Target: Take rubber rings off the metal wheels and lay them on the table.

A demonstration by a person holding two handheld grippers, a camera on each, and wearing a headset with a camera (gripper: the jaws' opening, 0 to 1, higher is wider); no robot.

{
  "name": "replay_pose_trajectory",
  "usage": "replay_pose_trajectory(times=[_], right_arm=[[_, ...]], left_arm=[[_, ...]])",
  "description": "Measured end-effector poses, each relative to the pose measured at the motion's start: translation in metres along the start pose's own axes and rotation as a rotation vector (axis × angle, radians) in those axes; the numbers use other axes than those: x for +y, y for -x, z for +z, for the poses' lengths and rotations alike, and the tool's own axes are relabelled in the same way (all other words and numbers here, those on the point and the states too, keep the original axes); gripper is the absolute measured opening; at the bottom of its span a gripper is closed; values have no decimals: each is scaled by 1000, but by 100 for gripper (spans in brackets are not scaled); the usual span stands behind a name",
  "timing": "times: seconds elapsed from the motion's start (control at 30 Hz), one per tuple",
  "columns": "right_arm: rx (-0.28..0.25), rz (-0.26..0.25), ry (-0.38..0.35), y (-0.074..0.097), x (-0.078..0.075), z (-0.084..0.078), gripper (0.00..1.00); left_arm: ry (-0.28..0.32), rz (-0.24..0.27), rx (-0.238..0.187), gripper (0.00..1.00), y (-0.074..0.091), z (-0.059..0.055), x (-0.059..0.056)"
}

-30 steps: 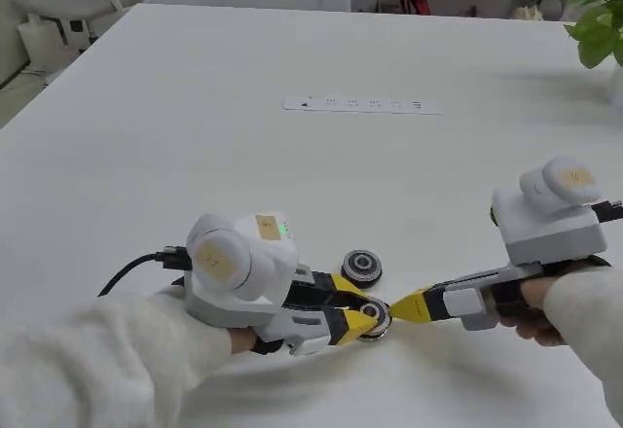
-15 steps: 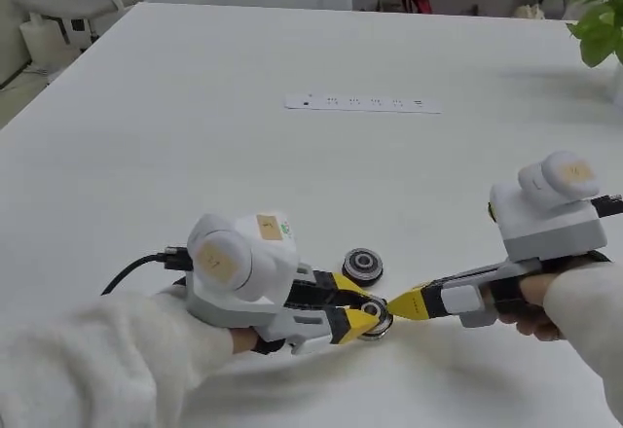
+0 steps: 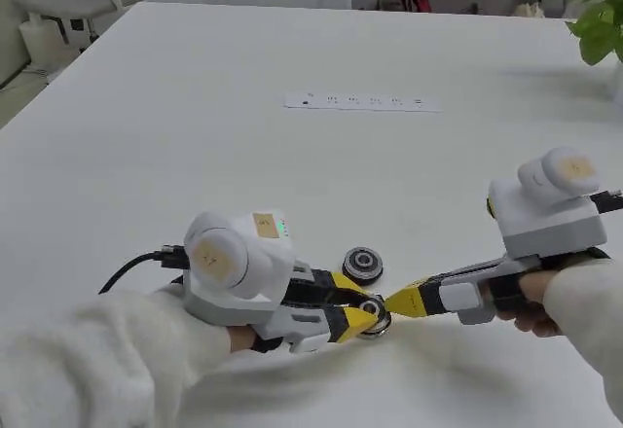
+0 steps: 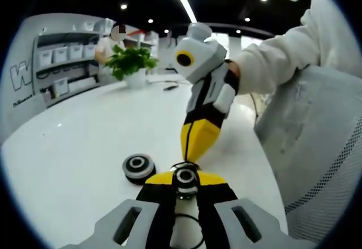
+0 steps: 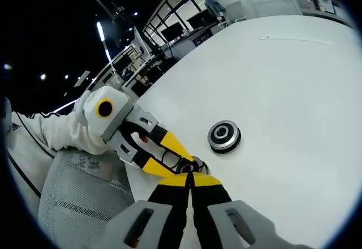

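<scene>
My left gripper (image 3: pixel 368 315) rests low on the white table (image 3: pixel 292 175), shut on a small metal wheel (image 3: pixel 374 313) with a black rubber ring. Its own view shows that wheel (image 4: pixel 185 176) clamped between the yellow jaws. My right gripper (image 3: pixel 391 304) comes in from the right, its yellow tips closed together at the wheel's rim, pinching the ring (image 4: pixel 185 163). In the right gripper view the shut jaws (image 5: pixel 190 175) meet the held wheel (image 5: pixel 186 167). A second wheel (image 3: pixel 362 265) with its ring on lies flat just behind (image 4: pixel 139 166) (image 5: pixel 224 135).
A white power strip (image 3: pixel 362 103) lies across the middle of the table. A potted plant (image 3: pixel 596 19) stands at the far right corner, a chair (image 3: pixel 68 0) beyond the far left edge. A black cable (image 3: pixel 131 270) trails from the left gripper.
The right gripper has risen a little and edged left at the wheel. The left gripper and both wheels stay where they were.
</scene>
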State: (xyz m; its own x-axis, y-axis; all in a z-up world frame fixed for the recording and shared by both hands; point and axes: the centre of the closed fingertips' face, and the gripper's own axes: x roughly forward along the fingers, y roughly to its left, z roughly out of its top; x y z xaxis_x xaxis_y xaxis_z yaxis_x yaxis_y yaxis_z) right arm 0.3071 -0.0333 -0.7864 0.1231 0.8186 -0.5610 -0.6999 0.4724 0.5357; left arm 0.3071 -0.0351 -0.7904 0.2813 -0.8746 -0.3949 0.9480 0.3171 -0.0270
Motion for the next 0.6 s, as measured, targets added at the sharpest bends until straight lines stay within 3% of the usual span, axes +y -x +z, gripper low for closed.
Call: replay_pose_trajectory(times=[0.27, 0.33, 0.37, 0.47, 0.6], right_arm=[[-7, 19, 4, -1, 5, 2, 0], [-21, 62, 2, -1, 14, 6, 0], [-42, 62, 0, -1, 15, 10, 0], [-38, 42, 29, -2, 14, 11, 0], [-45, 36, 6, 0, 9, 11, 0]], left_arm=[[-6, 1, 4, 14, -1, -1, -1], [-7, 3, 4, 14, -1, 0, -1], [-7, 3, 4, 14, -1, 0, -1], [-3, 4, 0, 14, -1, 0, -1], [0, 8, -1, 14, -1, 0, -1]])
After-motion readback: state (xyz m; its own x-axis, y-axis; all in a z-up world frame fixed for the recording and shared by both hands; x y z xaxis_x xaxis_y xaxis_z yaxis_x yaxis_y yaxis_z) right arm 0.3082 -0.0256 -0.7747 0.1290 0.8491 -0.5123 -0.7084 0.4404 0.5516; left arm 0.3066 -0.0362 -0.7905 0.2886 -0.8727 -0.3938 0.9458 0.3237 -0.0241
